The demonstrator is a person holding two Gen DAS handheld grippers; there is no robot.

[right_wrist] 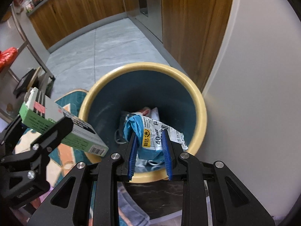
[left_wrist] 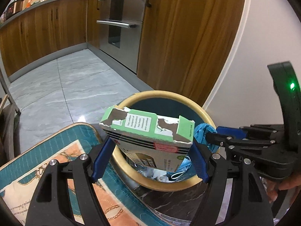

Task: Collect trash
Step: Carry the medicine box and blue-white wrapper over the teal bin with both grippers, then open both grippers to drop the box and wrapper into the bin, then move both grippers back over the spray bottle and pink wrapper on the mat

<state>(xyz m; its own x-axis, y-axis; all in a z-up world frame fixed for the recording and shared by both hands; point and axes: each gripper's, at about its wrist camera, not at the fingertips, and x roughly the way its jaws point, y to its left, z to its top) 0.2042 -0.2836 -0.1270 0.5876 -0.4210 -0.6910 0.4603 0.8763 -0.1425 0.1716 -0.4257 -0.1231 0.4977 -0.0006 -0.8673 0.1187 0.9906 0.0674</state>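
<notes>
Right wrist view looks down into a round bin [right_wrist: 201, 101], cream-rimmed with a dark blue inside, standing on grey floor beside a patterned teal mat [right_wrist: 64, 156]. Paper scraps lie at its bottom, half hidden. Over its near-left rim the left gripper [left_wrist: 150, 150] clamps a green-and-grey carton [left_wrist: 148, 131], torn flap up, its long axis tilting down into the bin. The right gripper [right_wrist: 150, 146] pinches a crumpled blue plastic mailer [right_wrist: 150, 133] with a printed shipping label above the opening; the label's small print is unreadable.
</notes>
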